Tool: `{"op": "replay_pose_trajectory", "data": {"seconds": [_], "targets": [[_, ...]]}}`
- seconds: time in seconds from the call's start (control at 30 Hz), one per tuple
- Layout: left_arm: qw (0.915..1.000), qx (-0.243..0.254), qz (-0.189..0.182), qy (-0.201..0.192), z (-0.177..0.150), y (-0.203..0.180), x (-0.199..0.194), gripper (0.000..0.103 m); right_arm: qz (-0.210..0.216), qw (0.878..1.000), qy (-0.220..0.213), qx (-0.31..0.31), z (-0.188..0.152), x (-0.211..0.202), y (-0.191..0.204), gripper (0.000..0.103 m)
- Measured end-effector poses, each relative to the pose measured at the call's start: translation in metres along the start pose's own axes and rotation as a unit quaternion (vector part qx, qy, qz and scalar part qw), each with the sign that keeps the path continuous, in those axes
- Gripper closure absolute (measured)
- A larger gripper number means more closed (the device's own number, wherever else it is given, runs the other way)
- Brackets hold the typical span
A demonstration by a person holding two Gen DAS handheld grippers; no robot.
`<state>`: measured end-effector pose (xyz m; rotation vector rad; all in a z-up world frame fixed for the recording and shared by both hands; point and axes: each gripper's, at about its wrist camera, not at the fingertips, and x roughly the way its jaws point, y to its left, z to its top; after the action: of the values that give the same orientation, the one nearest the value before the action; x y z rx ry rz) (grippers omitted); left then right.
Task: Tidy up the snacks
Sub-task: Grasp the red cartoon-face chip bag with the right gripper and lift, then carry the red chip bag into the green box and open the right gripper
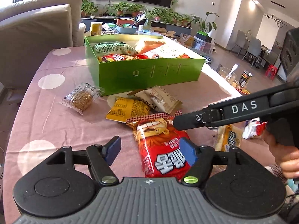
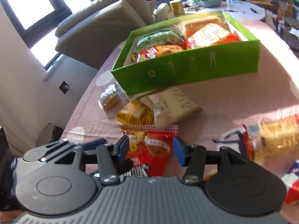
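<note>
The step in hand looks like picking the red noodle packet [image 1: 160, 147] from the pink tablecloth [image 1: 56, 115], to go into the green box [image 1: 149, 72] at the far side, which is already partly filled. Both grippers stand around the packet. The left gripper [image 1: 149, 152] has its jaws apart, one pad over the packet's right edge, and the right gripper [image 2: 151, 150] is also open, not pressing. Next, one gripper must close on the packet and lift it.
</note>
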<state>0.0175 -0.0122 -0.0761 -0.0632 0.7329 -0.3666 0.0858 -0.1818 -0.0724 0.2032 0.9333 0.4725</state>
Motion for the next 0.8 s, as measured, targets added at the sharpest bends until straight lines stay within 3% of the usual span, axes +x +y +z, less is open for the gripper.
{"op": "replay_pose_trajectory", "data": {"seconds": [0.37, 0.6, 0.8], "targets": [[0.9994, -0.004, -0.02, 0.029, -0.01, -0.001, 0.008, 0.036, 0.019, 0.999, 0.045, 0.023, -0.008, 0.009, -0.002, 0.035], [0.9989, -0.005, -0.038, 0.026, -0.01, -0.006, 0.012, 0.039, 0.018, 0.999, 0.042, -0.004, -0.01, 0.014, 0.007, 0.034], [0.9994, 0.005, -0.032, 0.009, -0.008, -0.015, 0.005, 0.039, 0.033, 0.999, 0.027, -0.005, -0.012, 0.012, 0.006, 0.04]]}}
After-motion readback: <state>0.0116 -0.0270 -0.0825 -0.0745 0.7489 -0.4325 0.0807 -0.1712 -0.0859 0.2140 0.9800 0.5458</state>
